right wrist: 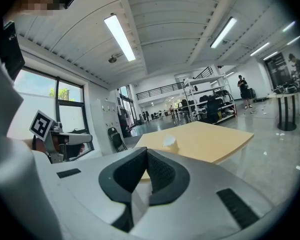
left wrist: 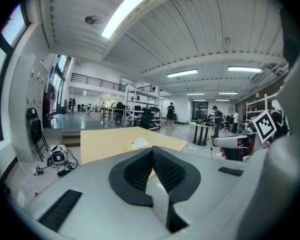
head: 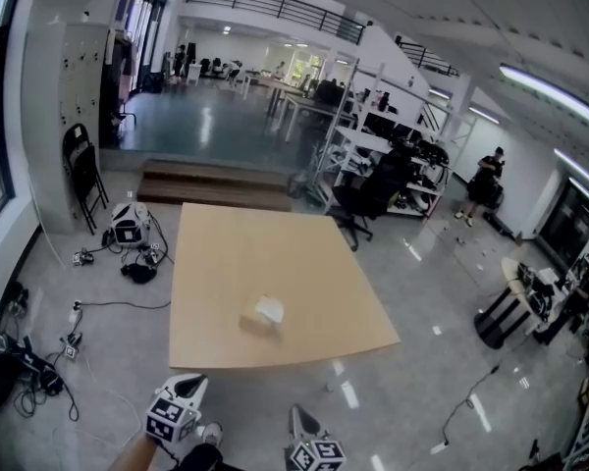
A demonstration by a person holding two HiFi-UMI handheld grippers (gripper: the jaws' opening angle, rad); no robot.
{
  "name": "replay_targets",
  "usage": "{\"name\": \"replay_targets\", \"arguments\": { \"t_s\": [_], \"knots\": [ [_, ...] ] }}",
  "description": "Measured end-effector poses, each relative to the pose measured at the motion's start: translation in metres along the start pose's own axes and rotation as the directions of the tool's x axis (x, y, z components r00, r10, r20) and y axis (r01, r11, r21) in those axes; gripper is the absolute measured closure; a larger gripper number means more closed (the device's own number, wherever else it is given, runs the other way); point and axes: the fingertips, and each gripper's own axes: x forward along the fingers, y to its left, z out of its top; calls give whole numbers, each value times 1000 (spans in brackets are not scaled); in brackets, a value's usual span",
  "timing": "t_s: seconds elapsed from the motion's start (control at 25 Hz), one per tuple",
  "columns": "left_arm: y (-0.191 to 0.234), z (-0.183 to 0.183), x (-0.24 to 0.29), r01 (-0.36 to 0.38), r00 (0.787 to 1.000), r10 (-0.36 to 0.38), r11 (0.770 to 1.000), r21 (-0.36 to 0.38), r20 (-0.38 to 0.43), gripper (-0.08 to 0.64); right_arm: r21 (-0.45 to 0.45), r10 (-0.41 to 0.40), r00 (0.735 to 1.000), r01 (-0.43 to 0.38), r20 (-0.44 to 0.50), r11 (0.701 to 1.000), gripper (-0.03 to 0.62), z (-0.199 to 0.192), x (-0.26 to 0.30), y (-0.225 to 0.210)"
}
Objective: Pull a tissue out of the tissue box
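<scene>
A small tissue box (head: 268, 313) with a white tissue sticking out of its top sits on the pale wooden table (head: 236, 253), toward the near edge. Both grippers hang short of that edge, over the floor. My left gripper (head: 190, 385) is at the bottom left and my right gripper (head: 300, 418) at the bottom centre. In the left gripper view the box (left wrist: 140, 144) lies ahead beyond the shut, empty jaws of the left gripper (left wrist: 152, 151). In the right gripper view the box (right wrist: 169, 143) lies ahead beyond the right gripper (right wrist: 146, 154), also shut and empty.
Cables and a small white device (head: 130, 224) lie on the floor left of the table. Folding chairs (head: 83, 170) lean by the wall. A wooden step (head: 216, 183) runs behind the table; a black office chair (head: 358, 204) stands at its far right corner. People stand far right.
</scene>
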Motion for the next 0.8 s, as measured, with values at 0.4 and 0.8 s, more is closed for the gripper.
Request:
{"name": "replay_targets", "arguments": {
  "t_s": [0.4,0.8],
  "knots": [
    [32,27,56,4,1000,-4,1000,-3,23,552,-11,6,1000,-6,3,1000,586,27,61,-21],
    [63,40,102,9,1000,-9,1000,-22,6,552,20,10,1000,-10,-2,1000,586,50,112,-40]
  ]
}}
